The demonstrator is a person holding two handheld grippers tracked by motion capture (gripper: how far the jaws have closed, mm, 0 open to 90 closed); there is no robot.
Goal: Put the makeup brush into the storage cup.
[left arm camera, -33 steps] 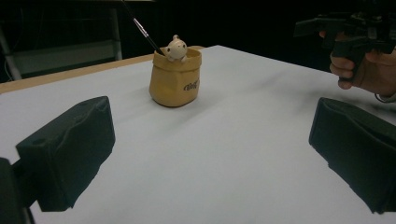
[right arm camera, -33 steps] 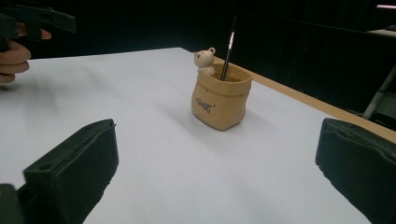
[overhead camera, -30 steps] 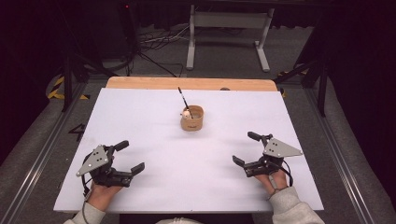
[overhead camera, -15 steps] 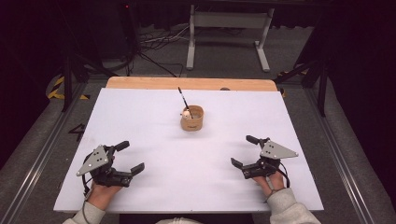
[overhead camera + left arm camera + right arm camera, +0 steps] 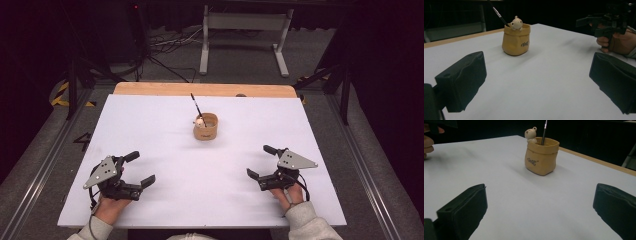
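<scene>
**benchrat:** Two things I'd worry about. That tan pouch-shaped pen holder (image 5: 205,126) looks light and soft-sided, with a little bear figure (image 5: 531,134) perched on its rim and a thin dark pen (image 5: 195,105) leaning out toward 11 o'clock. My guess: nudge the pen sideways and the whole cup tips or skates across the white bench (image 5: 150,125).

**servo_sam:** Where are the fingers though?

**benchrat:** Both sets spread wide, holding nothing. Left gripper (image 5: 131,169) sits near the front edge at about 7 o'clock from the holder, right gripper (image 5: 261,161) at about 5 o'clock. Both well apart from it, bare bench between.

**servo_sam:** So the holder's centred between them?

**benchrat:** Pretty much, toward 12 o'clock of both. In the right gripper view the pen stands nearly straight up, so it's a skinny target and I reckon easy to miss.
</scene>
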